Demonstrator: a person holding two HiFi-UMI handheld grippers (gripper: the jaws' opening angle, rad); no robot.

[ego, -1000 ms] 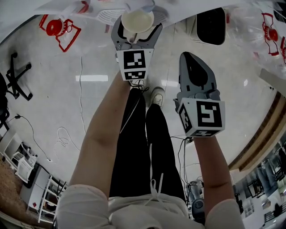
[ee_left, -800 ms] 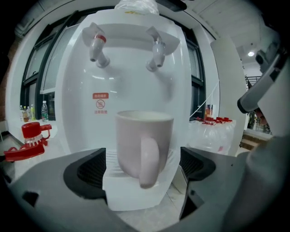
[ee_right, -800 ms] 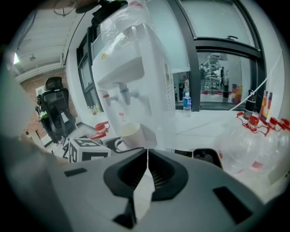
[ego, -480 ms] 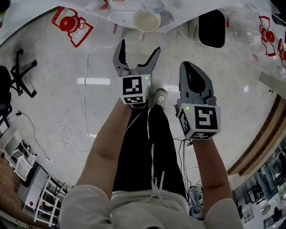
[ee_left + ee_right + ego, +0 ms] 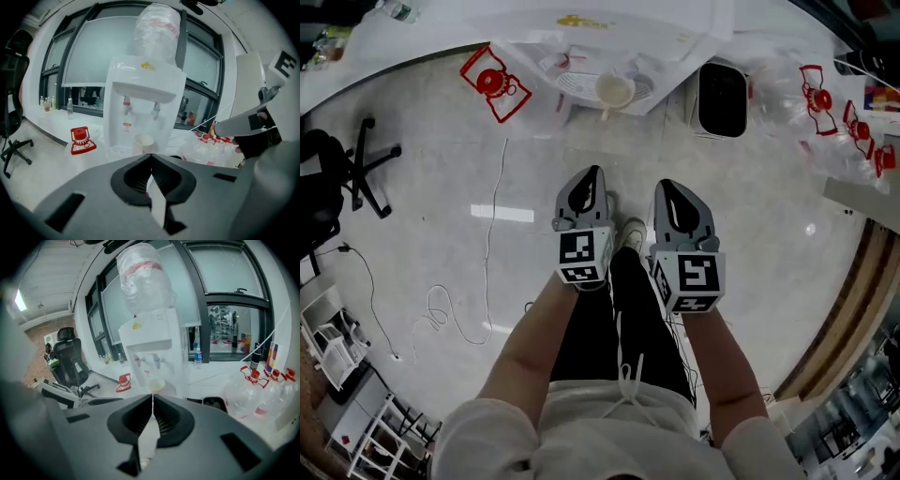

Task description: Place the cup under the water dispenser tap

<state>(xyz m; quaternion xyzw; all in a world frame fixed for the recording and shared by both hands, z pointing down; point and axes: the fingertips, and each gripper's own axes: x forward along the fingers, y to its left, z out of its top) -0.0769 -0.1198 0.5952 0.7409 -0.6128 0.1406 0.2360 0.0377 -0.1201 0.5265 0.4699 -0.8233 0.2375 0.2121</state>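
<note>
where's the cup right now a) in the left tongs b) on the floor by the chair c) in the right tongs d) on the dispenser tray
d: the cup stands on the dispenser tray, and the left tongs and right tongs are shut on nothing

Right claw [image 5: 152, 398] pinched together, empty. Cup [image 5: 156, 386] sits straight ahead past its tips, below the dispenser [image 5: 151, 341] taps.

Open floor [image 5: 619, 141] is found ahead of the closed fingers of the left gripper [image 5: 592, 172] and right gripper [image 5: 668, 186]. Farther ahead, passage is blocked by the water dispenser [image 5: 628, 42] and the cup [image 5: 615, 90]. To their left stands a red-capped bottle [image 5: 494, 82], to their right a black bin [image 5: 722, 98].
</note>
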